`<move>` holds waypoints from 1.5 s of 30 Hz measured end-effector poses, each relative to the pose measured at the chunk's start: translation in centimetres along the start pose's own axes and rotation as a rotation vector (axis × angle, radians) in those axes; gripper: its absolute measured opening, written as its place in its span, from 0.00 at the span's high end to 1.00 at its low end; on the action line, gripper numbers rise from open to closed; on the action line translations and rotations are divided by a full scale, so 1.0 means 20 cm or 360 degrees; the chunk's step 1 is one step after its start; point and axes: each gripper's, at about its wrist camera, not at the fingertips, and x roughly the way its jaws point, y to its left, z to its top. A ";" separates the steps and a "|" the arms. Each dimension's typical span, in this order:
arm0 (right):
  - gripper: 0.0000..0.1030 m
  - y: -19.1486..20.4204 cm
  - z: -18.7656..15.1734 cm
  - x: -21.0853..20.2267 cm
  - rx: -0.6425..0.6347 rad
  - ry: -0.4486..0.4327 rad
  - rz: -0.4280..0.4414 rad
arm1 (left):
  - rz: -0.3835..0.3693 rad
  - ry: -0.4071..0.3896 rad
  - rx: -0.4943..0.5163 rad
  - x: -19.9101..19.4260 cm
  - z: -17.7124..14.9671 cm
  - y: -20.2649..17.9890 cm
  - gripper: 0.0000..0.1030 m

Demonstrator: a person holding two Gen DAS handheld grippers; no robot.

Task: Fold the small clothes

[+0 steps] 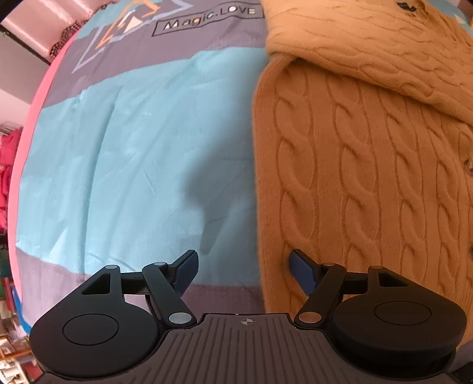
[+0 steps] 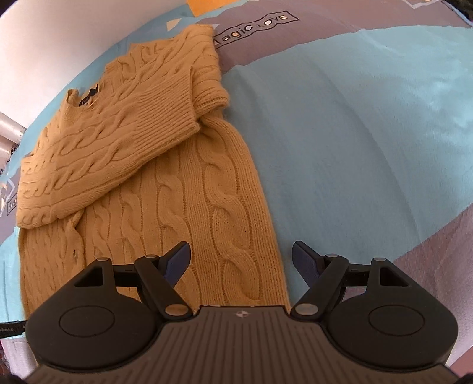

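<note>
Two grippers, both spread wide, nothing held. Left gripper [image 1: 242, 273] jaws apart; sweater [image 1: 363, 165] edge runs between them, right finger over the knit, left finger over the bedsheet [image 1: 124, 153]; contact with the fabric can't be told. Right gripper [image 2: 241, 265] jaws equally released; left finger over the sweater [image 2: 165, 192], right finger over the bedsheet [image 2: 354, 133], sweater's side edge passing between.

Sweater lies flat on the sheet, mustard cable knit, both sleeves folded across the chest. Right view only: whole garment, ribbed cuff [image 2: 174, 115] of the upper sleeve, dark neck label [image 2: 88, 96], white wall behind. Left view only: pink sheet border [image 1: 35, 97], cluttered shelves at far left, shadow on the sheet just ahead of the jaws. "Magic.LOVE" print [image 1: 207, 19] shows in both views, beside the sweater's shoulder.
</note>
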 end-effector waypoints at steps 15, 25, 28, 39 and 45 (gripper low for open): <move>0.17 -0.01 0.02 0.01 0.0010 0.0035 0.0038 | -0.0074 0.0063 -0.0039 0.04 -0.06 0.05 0.00; 0.17 0.00 0.01 0.01 -0.0015 0.0054 0.0031 | -0.0167 0.0084 -0.0027 0.05 -0.07 0.08 0.00; 0.19 -0.02 0.00 -0.01 -0.0024 0.0080 0.0050 | -0.0353 0.0138 -0.0055 0.06 -0.10 0.13 0.00; 0.19 -0.28 -0.10 -0.09 0.0224 0.0318 0.0380 | -0.1231 0.0250 -0.0296 0.20 -0.24 0.33 0.00; 0.23 -0.44 -0.24 -0.04 0.0541 0.0569 0.0671 | -0.1531 0.0255 -0.0388 0.27 -0.30 0.33 0.00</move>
